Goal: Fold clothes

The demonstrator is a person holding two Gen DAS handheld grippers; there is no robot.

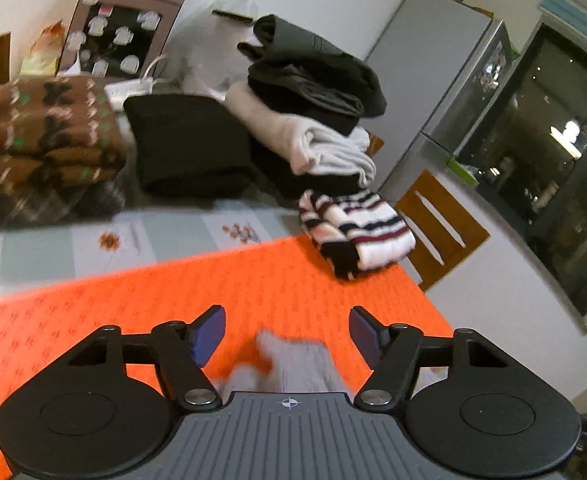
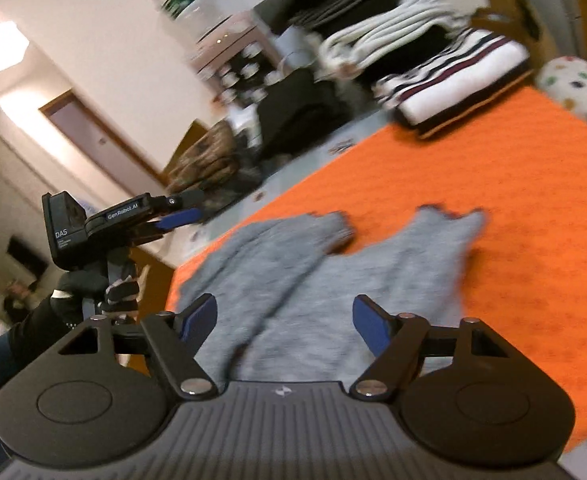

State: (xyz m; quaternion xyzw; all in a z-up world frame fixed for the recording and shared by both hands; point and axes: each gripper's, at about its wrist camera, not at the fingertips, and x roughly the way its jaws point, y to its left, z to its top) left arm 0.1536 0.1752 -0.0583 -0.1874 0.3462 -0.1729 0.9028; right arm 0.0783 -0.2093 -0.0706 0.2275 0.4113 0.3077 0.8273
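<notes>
— Where's the garment, and how much room is around it?

— The grey knit garment (image 2: 333, 280) lies on the orange mat (image 2: 513, 200), at the mat's near end, close to the left edge where the mat stops and bare wood shows below. To the right of it and beyond it the mat is open orange all the way to the striped folded sweater (image 2: 453, 84) sitting at the far corner.

— And the far side of the table?

— Crowded. In the left wrist view, folded piles line the back: a brown patterned blanket (image 1: 41, 136) at left, a black folded piece (image 1: 189, 144) in the middle, then a stack of dark and white clothes (image 1: 313, 112), with the striped sweater at the mat's far right corner. A strip of pale tablecloth (image 1: 173, 236) separates those piles from the mat.

— Which way does the garment run?

— Its long axis runs away from the right gripper (image 2: 285, 320), toward the piles. Two ends point at the far side with a notch between them (blur hides whether they are sleeves or legs). The near part passes under the gripper's body.

— The grippers?

— Right one: fingers spread wide, above the cloth, gripping nothing. Left gripper (image 1: 289, 336): also spread apart, with only a blurred grey corner of the garment showing between its blue pads (image 1: 209, 332). In the right wrist view it sits off the mat's left edge, held in a gloved hand (image 2: 121, 292).
</notes>
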